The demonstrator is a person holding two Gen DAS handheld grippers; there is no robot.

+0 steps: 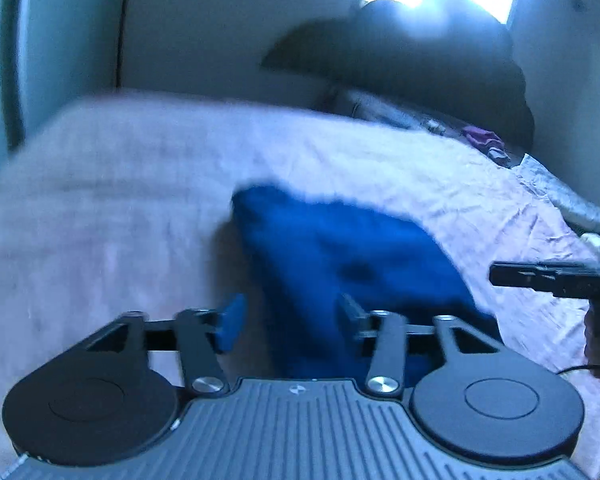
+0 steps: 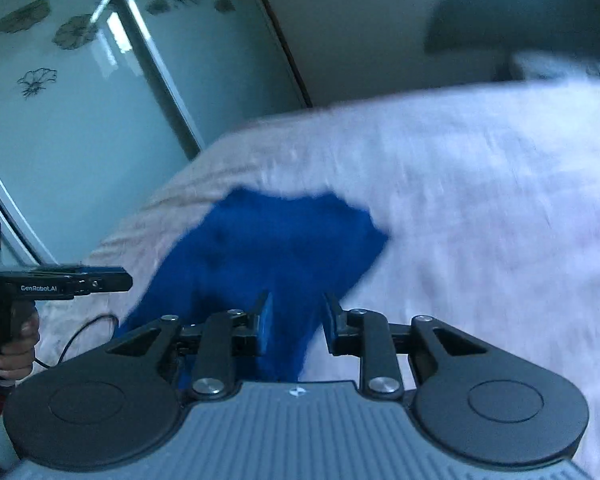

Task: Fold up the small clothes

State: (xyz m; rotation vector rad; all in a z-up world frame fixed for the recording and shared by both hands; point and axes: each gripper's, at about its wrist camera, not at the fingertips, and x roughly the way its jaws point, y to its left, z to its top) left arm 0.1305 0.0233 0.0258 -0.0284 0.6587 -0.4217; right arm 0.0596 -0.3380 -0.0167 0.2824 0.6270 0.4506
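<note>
Cloth of deep blue is seen in the left wrist view, lying crumpled on a pale pink bedsheet, at twelve o'clock from the left gripper. Its pads are held spread, with nothing pinched between them. A dark heap is seen at one o'clock, and the right gripper at three o'clock, blurred. In the right wrist view, the same blue cloth is spread flat ahead of the right gripper, whose pads are held slightly apart over it, gripping nothing. A glass door with flower prints is seen at ten o'clock; the left gripper at nine o'clock.
</note>
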